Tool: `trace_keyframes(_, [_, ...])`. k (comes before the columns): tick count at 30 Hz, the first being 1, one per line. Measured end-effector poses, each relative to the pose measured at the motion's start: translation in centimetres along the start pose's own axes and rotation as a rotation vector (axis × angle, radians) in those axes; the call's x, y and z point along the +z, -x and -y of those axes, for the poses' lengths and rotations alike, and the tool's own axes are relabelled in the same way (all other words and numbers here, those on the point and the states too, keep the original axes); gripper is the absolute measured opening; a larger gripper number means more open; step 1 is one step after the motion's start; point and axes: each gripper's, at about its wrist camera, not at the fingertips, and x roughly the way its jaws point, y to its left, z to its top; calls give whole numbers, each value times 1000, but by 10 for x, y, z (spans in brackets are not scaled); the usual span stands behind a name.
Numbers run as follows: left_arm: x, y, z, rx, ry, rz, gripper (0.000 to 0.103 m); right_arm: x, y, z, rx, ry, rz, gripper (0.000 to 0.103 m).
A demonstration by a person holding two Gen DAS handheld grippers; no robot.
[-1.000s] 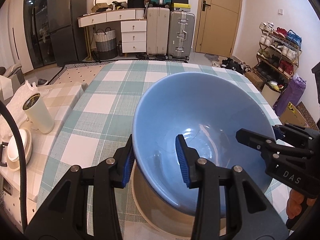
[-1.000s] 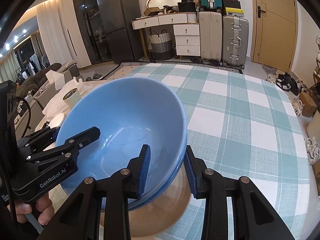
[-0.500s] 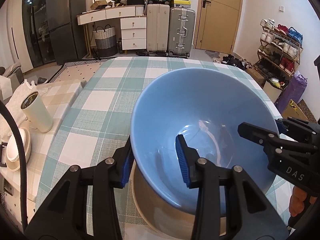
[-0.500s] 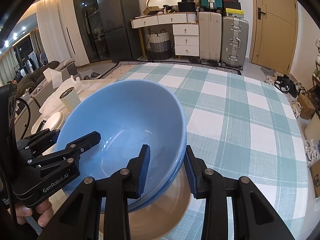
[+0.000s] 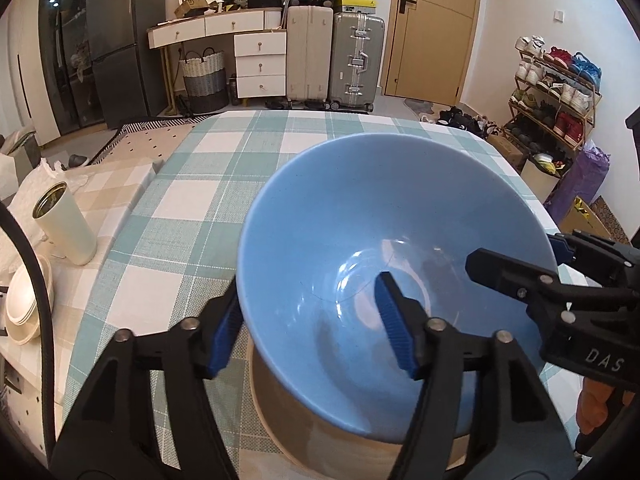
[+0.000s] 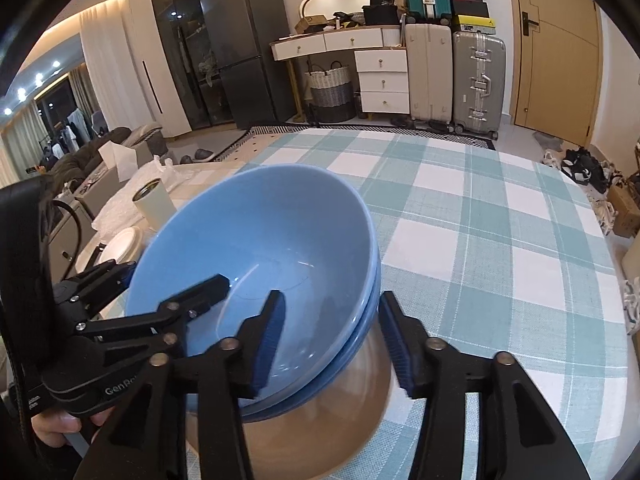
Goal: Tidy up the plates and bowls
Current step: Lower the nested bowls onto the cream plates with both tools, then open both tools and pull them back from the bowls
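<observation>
A large blue bowl sits nested in a second blue bowl, and both rest in a beige bowl on the checked table. My left gripper straddles the top bowl's left rim, one finger inside and one outside. Its jaws are opening and the pads stand off the wall. My right gripper straddles the opposite rim the same way. Its jaws are also opening, with gaps between the pads and the bowl.
The green-and-white checked tablecloth stretches away behind the bowls. On a lower beige side table to the left stand a white tumbler and a stack of white plates. Suitcases, drawers and a shoe rack line the far walls.
Both grippers' jaws have spread apart and come off the top blue bowl's rim. The bowl has settled a little lower into the stack. Neither hand has shifted much.
</observation>
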Motion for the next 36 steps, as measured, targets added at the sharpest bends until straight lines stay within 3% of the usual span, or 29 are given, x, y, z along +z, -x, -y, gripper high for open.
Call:
trace_keyframes(3, [-1, 3, 2, 21, -32, 36, 75, 0, 1, -1, -13, 16, 1, 57])
trace_keyframes(5, [-1, 5, 3, 22, -49, 49, 78, 0, 2, 1, -5, 14, 6, 76])
trace_keyframes(7, [-1, 7, 1, 20, -54, 58, 79, 0, 6, 1, 2, 17, 25, 87])
trace_keyframes(9, [-2, 10, -1, 22, -49, 74, 81, -1, 10, 2, 5, 22, 43, 91])
trace_keyframes(11, [-2, 13, -4, 18, -47, 96, 91, -1, 12, 2, 12, 30, 58, 97])
trace_keyframes(13, [-3, 18, -8, 30, -47, 121, 101, -1, 16, 2, 25, 37, 78, 99])
trace_keyframes(21, [-5, 31, -19, 8, -65, 164, 101, -5, 31, 6, 58, 23, 156, 101])
trace_keyframes(36, [-19, 50, -30, 4, -61, 216, 101, -29, 64, 1, 46, 111, 269, 102])
